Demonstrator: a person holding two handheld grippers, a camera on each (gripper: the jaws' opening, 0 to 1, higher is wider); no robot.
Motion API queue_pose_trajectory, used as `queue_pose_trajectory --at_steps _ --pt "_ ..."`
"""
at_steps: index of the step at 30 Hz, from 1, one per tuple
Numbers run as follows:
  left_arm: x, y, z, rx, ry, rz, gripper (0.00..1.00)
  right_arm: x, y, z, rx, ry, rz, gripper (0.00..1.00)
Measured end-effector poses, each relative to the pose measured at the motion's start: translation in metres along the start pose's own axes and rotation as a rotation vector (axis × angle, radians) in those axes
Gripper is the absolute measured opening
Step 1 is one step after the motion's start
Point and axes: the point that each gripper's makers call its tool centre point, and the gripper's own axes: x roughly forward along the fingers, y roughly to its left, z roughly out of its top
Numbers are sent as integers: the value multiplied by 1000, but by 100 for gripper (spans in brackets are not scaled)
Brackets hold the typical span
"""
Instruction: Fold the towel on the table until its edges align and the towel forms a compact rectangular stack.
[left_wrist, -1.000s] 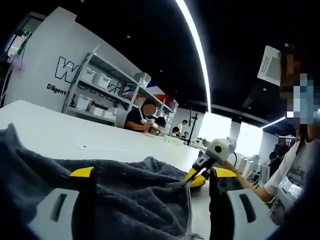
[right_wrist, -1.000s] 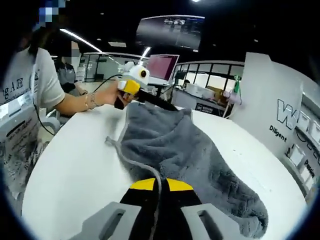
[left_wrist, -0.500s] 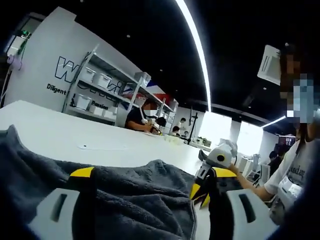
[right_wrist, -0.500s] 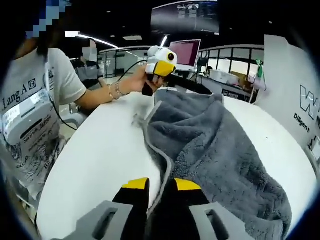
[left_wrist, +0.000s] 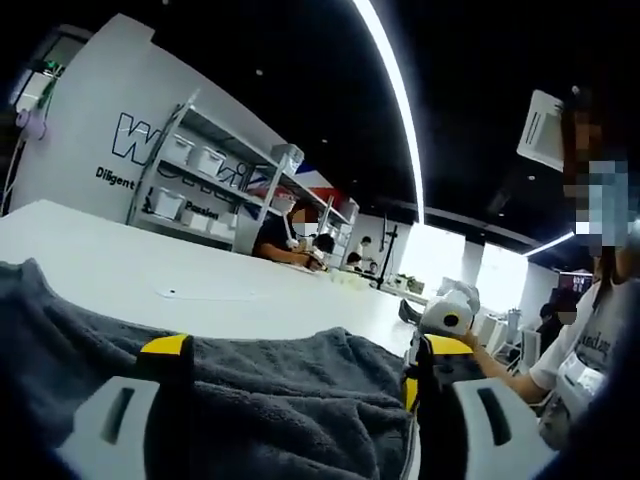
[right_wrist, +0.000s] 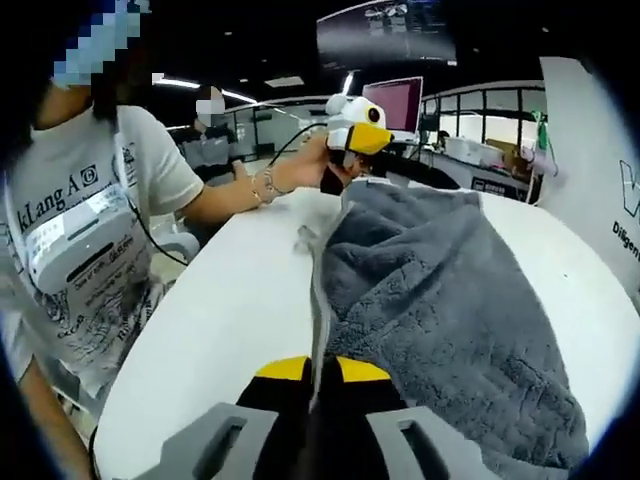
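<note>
The grey towel (right_wrist: 450, 300) lies on the white tabletop (right_wrist: 240, 300), stretched from the right gripper (right_wrist: 320, 372) to the left gripper (right_wrist: 362, 150); the right gripper's yellow-tipped jaws are clenched on the towel's piped edge, which rises from between them. In the left gripper view the towel (left_wrist: 270, 400) fills the space between the jaws of the left gripper (left_wrist: 300, 350), which stand wide apart, so whether they grasp the cloth cannot be told from this low angle. The right gripper (left_wrist: 440, 325) shows just beyond the left gripper's right-hand jaw, with the tabletop (left_wrist: 150, 270) beyond the towel.
</note>
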Motion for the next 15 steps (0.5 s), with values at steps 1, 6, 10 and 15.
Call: queue_pose_trajectory --at_steps 1,6,10,15 --pt "0 0 0 0 1 0 97 -2 -1 2 -17 -9 -5 17" --pt "0 -1 0 -1 0 -1 97 -27 -26 15 -30 -108 -136 36" --pt "0 -4 0 -2 -3 -5 97 -53 -51 15 -10 -157 -267 46" --pt "0 -7 -1 1 -3 -11 97 -107 -107 13 61 -239 -589 44"
